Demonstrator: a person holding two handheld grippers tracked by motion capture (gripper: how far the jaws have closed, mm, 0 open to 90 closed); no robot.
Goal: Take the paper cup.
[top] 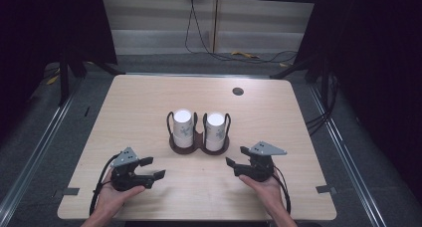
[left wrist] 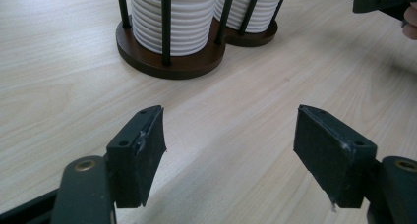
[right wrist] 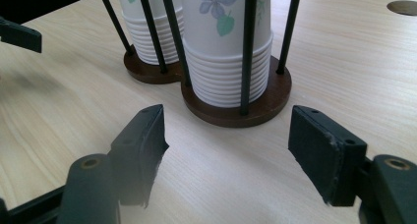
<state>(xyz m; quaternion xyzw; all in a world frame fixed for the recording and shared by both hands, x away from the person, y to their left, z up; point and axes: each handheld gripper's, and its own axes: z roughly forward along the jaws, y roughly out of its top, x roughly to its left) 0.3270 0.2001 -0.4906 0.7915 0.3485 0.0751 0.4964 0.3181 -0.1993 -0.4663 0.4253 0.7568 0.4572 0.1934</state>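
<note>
The two stacks of paper cups (top: 183, 128) are standing in a dark wire holder (top: 199, 146) around the middle of the bench (top: 139, 97), nearer its front edge. You are holding the left gripper (top: 155, 168) and right gripper (top: 237, 157) low on either side — both sets of fingers are standing apart, gripping nothing. Approach a top cup level, centring its rim between the fingers, and squeeze lightly — paper crushes. The cups are showing a purple flower print; no writing is legible.
</note>
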